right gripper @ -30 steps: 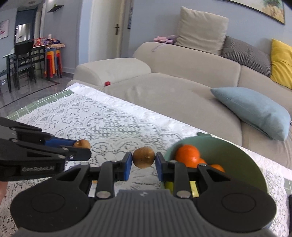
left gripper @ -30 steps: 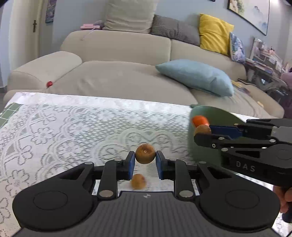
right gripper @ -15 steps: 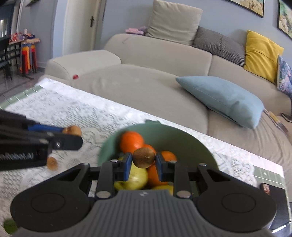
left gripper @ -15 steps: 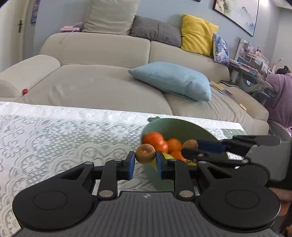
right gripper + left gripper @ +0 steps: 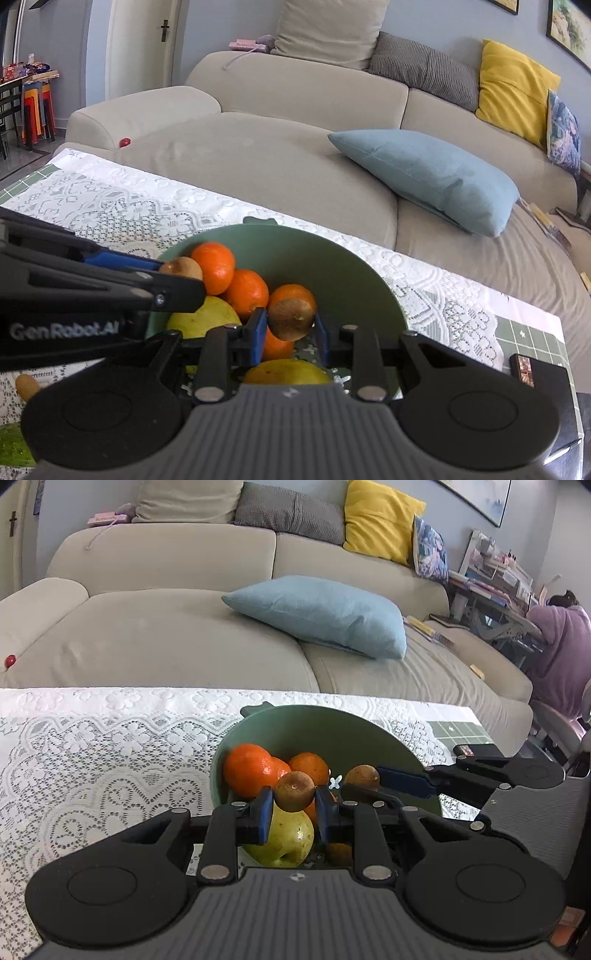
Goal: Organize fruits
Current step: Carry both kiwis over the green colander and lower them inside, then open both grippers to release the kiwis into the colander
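A green bowl [image 5: 332,727] stands on the lace-covered table and holds several oranges [image 5: 247,770] and a yellow-green apple [image 5: 290,843]. My left gripper [image 5: 293,808] is shut on a small brown fruit [image 5: 294,791] and holds it over the bowl's near rim. My right gripper [image 5: 290,332] is shut on another small brown fruit [image 5: 291,319], also above the bowl [image 5: 332,258]. The right gripper's fruit shows in the left wrist view [image 5: 362,777], and the left gripper's fruit in the right wrist view [image 5: 181,267].
A small brown fruit [image 5: 26,386] and something green [image 5: 13,446] lie on the lace cloth [image 5: 92,757] left of the bowl. A dark box [image 5: 532,373] sits at the table's right end. A beige sofa [image 5: 166,627] with a blue pillow [image 5: 321,614] runs behind the table.
Both grippers have carried their brown fruits from the open cloth to over the green bowl. The bowl now fills the middle of both views.
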